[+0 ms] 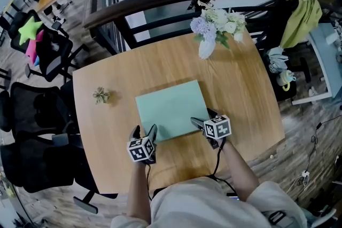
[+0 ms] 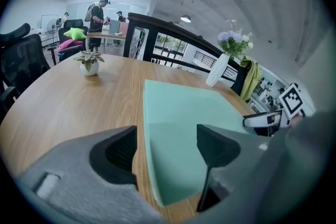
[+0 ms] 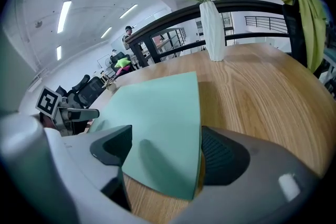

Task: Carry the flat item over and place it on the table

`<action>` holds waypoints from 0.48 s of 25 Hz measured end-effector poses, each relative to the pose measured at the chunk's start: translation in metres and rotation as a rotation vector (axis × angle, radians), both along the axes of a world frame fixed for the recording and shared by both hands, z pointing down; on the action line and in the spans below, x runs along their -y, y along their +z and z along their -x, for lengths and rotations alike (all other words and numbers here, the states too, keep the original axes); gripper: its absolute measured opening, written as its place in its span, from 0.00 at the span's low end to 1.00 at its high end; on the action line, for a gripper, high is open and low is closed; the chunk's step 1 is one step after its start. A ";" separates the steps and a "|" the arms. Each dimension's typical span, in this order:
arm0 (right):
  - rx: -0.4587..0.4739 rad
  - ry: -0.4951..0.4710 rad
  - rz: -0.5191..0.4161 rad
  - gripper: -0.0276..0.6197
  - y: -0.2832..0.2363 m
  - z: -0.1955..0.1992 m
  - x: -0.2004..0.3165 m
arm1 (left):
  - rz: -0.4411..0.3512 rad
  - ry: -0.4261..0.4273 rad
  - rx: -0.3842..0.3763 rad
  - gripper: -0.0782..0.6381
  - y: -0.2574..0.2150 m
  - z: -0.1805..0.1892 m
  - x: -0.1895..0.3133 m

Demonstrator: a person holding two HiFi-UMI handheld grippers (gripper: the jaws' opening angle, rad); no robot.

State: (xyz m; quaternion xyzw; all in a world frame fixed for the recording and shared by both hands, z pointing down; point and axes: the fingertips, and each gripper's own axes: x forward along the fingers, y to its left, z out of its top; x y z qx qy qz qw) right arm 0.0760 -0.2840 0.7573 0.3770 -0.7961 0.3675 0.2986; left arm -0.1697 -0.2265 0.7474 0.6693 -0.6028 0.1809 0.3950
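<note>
Head view shows the pale green flat rectangular board [image 1: 172, 109] lying on the light wooden table [image 1: 101, 120], long axis crosswise, one near corner between the parted, unclenched jaws of each equally close left gripper [image 1: 145, 132] and right gripper [image 1: 203, 118].

From the head view, the near corners of the pale green flat sheet [image 1: 171, 108] hide under the left gripper [image 1: 145, 134] and right gripper [image 1: 203, 119]; the person's pale-shirted torso [image 1: 208, 203] is cut off below.
</note>
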 end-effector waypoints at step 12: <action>-0.047 0.023 -0.066 0.66 -0.014 -0.008 -0.026 | -0.023 0.020 0.016 0.57 -0.009 -0.007 -0.025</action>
